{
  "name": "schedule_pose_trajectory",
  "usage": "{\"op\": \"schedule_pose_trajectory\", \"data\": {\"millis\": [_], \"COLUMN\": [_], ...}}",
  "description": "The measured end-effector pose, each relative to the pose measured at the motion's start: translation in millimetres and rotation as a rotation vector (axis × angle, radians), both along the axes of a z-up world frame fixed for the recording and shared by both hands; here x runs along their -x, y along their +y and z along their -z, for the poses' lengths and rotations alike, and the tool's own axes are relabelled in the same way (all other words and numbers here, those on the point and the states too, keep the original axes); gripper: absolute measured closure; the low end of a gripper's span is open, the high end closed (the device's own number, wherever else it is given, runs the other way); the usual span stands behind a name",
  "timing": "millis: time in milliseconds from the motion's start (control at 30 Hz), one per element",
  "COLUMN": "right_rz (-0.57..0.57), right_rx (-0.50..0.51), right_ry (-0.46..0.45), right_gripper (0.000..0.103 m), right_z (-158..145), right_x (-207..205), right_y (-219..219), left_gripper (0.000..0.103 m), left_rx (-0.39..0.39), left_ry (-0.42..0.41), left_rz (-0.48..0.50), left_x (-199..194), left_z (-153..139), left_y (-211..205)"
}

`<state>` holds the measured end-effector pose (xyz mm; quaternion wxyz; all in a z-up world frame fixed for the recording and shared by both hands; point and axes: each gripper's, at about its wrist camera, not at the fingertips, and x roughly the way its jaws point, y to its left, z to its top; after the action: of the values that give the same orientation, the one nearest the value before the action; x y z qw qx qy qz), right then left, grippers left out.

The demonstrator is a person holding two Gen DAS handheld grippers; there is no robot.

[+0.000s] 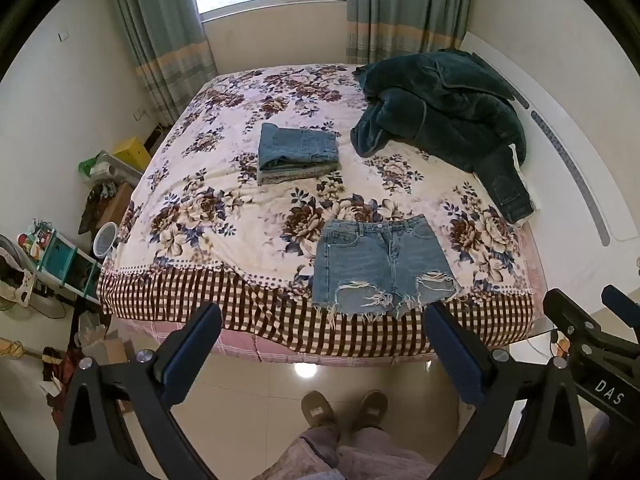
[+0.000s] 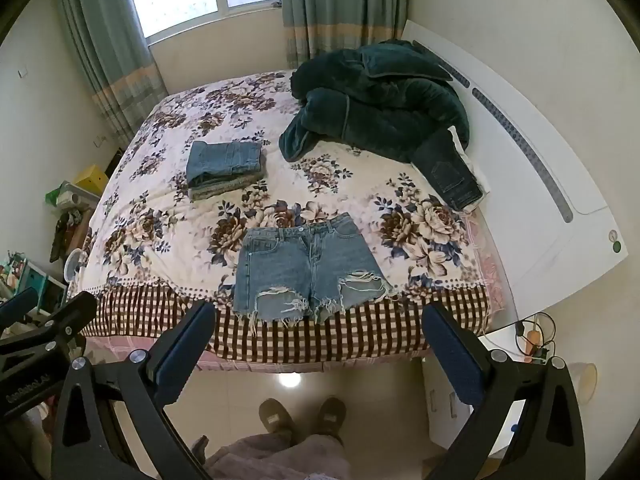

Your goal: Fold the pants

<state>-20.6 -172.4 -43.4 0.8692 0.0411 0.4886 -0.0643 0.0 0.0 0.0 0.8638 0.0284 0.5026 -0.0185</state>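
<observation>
The heaped dark green plush blanket (image 1: 436, 100) is covering the upper part of the dark blue jeans (image 1: 508, 188), leaving only one end showing. The folded light blue denim piece (image 2: 224, 158) is hiding most of the grey folded garments (image 2: 228, 188) stacked beneath it. The frame's bottom edge is cutting off the person's legs.

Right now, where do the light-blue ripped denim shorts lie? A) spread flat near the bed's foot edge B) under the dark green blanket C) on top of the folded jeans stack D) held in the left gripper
A: the light-blue ripped denim shorts lie spread flat by the foot edge of the floral-covered bed, apart from the folded denim stack; both grippers hang open and empty.
</observation>
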Motion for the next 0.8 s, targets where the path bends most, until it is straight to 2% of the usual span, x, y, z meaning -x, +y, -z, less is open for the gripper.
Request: {"op": "schedule_pose_trajectory", "data": {"millis": [633, 800], "right_rz": [-0.006, -0.006], "right_rx": [-0.002, 0.002], "right_ry": [0.007, 0.002], "right_gripper": [0.0, 0.0], "right_z": [-0.5, -5.3], "right_x": [-0.9, -1.6], "right_y": [3.6, 6.1], "left_gripper": [0.001, 0.001], "left_rx": [-0.009, -0.011], "left_ry": [0.0, -0.018], "left_rz": [-0.001, 0.001], "left_x": [5.7, 1.0], "left_z": [3.9, -3.2], "left_y": [0.4, 7.4]}}
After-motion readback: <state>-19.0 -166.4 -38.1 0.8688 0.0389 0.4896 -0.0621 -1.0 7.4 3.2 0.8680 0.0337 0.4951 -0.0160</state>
